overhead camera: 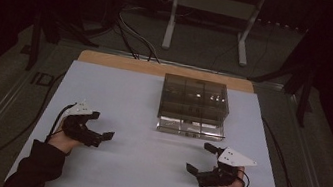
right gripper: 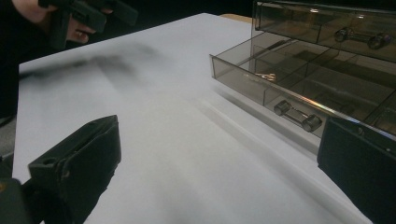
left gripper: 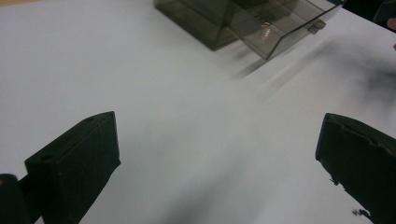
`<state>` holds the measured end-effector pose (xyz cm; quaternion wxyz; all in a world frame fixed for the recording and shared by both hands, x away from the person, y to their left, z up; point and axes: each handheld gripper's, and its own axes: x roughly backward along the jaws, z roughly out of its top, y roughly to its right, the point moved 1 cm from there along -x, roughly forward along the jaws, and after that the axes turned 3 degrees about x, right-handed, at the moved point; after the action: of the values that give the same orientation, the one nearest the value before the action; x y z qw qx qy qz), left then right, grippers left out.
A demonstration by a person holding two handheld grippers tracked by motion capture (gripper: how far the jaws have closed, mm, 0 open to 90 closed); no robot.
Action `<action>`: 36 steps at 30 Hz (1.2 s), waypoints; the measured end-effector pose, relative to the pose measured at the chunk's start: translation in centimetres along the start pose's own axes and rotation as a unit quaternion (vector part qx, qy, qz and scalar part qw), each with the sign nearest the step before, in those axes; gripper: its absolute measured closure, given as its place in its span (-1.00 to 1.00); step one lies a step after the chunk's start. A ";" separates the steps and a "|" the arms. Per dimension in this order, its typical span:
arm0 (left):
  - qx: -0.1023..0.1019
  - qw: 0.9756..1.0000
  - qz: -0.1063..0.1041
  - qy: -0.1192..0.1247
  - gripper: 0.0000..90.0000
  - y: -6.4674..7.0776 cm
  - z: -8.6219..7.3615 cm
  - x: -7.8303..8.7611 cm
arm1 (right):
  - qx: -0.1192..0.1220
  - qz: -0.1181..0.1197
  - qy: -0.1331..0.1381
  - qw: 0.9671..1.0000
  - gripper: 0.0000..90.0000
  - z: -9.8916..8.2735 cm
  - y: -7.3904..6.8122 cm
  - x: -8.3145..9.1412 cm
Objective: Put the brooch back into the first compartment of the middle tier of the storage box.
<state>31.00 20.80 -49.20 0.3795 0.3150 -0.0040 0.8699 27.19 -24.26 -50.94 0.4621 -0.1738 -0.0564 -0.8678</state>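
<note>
I have both grippers hovering low over the white table (overhead camera: 117, 167), empty, with the smoky clear drawer cabinet (overhead camera: 194, 100) ahead of them. My left gripper (overhead camera: 97, 135) has its jaws spread wide with nothing between them; in the left gripper view the cabinet (left gripper: 219, 23) sits well beyond the jaw tips, off toward the right jaw. My right gripper (overhead camera: 203, 159) is just as wide open and holds nothing; in the right gripper view the bottom drawer (right gripper: 261, 86) lies just beyond its right jaw, near but not touching. That bottom drawer (overhead camera: 191, 128) stands pulled out from the cabinet front, while the upper drawers look flush. Its small handle (right gripper: 297, 115) faces my right jaw, and a small metallic item (right gripper: 265, 77) lies in one compartment, though I cannot tell what it is. I judge the drawer work is partway: the drawer is open, neither gripper has hold of anything, and whatever comes next, reaching in or pushing it shut, remains to be done.
</note>
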 end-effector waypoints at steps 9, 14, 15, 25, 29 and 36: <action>0.003 1.000 0.016 0.018 -0.99 0.0 -1.8 1.2 | 0.002 -0.001 0.001 1.000 -1.00 0.0 0.0 0.0; 0.000 0.999 0.035 0.023 -0.99 0.1 -3.0 1.8 | 0.003 0.000 0.000 1.000 -1.00 0.0 -0.1 -0.1; 0.003 0.999 0.036 0.022 -0.99 0.1 -3.3 1.9 | 0.003 -0.001 0.000 1.000 -1.00 0.0 -0.1 0.0; 0.008 0.999 0.043 0.019 -0.99 0.5 -5.6 3.4 | 0.005 -0.001 -0.001 1.000 -1.00 0.1 0.0 -0.1; 0.017 0.998 0.049 0.023 -0.99 0.4 -6.2 4.2 | 0.003 0.000 0.000 1.000 -1.00 0.1 0.0 -0.1; 0.026 0.997 0.059 0.034 -0.99 0.5 -7.1 5.5 | 0.005 -0.001 0.000 1.000 -1.00 0.1 0.0 0.0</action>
<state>23.96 25.77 -51.79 0.3195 0.2941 0.0130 0.9007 27.22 -24.21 -50.86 0.4623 -0.1716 -0.0609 -0.8678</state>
